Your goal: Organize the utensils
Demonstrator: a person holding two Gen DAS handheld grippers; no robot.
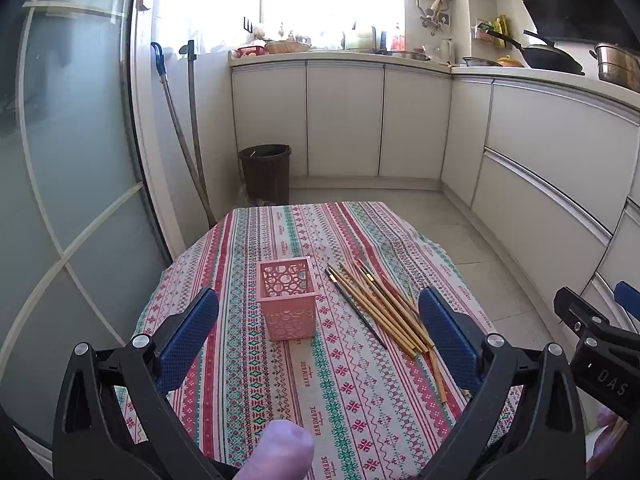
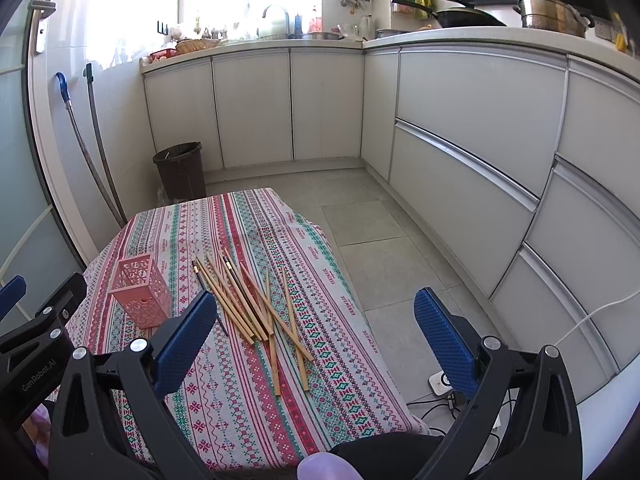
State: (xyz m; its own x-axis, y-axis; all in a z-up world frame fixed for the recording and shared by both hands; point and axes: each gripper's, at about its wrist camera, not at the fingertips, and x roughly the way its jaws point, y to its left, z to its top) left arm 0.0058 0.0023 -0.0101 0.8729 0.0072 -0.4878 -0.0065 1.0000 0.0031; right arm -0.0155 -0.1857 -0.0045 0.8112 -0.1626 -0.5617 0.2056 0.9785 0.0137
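Note:
A pink perforated square holder (image 1: 289, 300) stands upright and looks empty on the patterned tablecloth (image 1: 256, 392); it also shows in the right wrist view (image 2: 140, 294). A loose pile of wooden chopsticks (image 1: 384, 312), some dark, lies to its right, also in the right wrist view (image 2: 248, 304). My left gripper (image 1: 318, 330) is open and empty, held above the table just short of the holder. My right gripper (image 2: 316, 334) is open and empty, above the table's right edge near the chopsticks' near ends.
A dark waste bin (image 1: 266, 172) stands on the floor beyond the table. White cabinets (image 2: 460, 128) run along the back and right. A glass door (image 1: 60, 160) is on the left. A power strip with cables (image 2: 440, 384) lies on the floor at the right.

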